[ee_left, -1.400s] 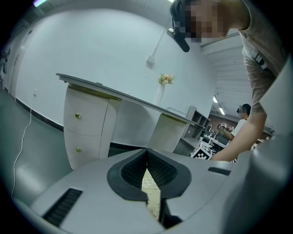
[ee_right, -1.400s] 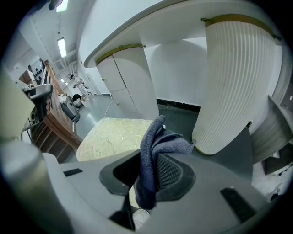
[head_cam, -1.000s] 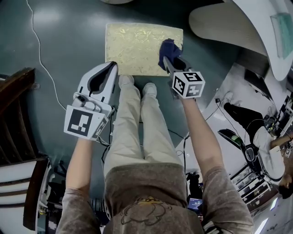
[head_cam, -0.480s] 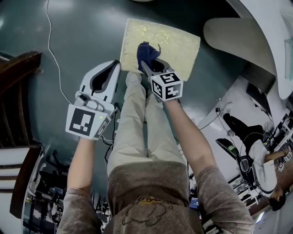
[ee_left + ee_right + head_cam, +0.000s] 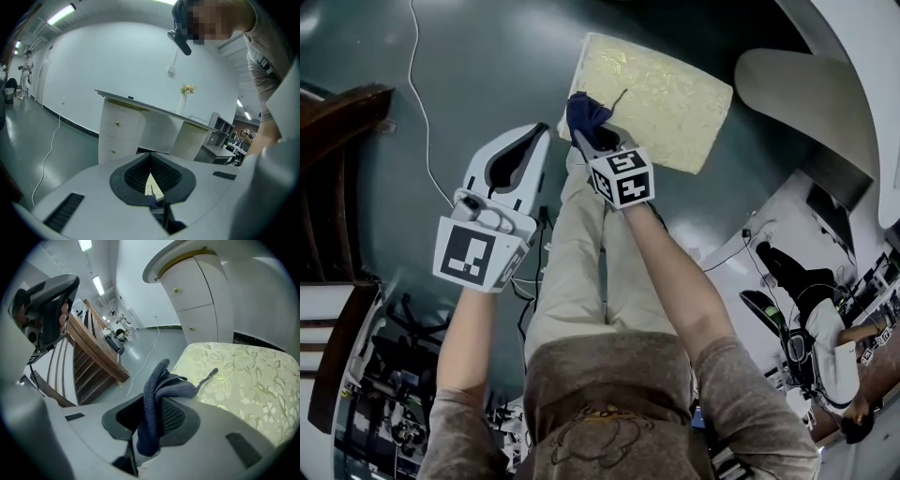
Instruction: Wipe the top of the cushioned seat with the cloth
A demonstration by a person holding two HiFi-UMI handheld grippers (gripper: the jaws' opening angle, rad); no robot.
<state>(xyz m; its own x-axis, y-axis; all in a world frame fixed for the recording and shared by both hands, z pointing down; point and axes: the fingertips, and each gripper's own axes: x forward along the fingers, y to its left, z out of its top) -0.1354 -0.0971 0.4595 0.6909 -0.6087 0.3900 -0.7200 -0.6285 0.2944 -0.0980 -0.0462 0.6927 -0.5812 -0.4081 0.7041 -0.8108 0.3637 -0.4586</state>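
Two tools are in play, and only one is working. Farthest left, a white cable (image 5: 414, 89) trails over the floor beside a dark wooden frame (image 5: 337, 141), well apart from the job and no real threat. Next comes the left gripper (image 5: 532, 141), held off the near-left side of the seat with its tongs together and nothing between them. If it drifts inward it could knock the other tool mid-stroke.

The right gripper (image 5: 586, 141) has its tongs clamped on the dark blue cloth (image 5: 581, 111), which sits bunched at the near-left corner of the cushioned seat (image 5: 666, 89). In the right gripper view the cloth (image 5: 157, 399) stands up in a fold, with only a thin loop (image 5: 208, 376) plainly lying on the patterned top (whether the bulk presses down I cannot tell).

That is the main risk, I judge. A wad this tight may skim rather than wipe, or let the hard tongs rub the fabric. A stroke begun at the corner could also slide off the edge, and drag on the weave might pull the cloth free. The broad right part of the seat lies bare, near a white cabinet (image 5: 802, 89) that a long reach could bump.
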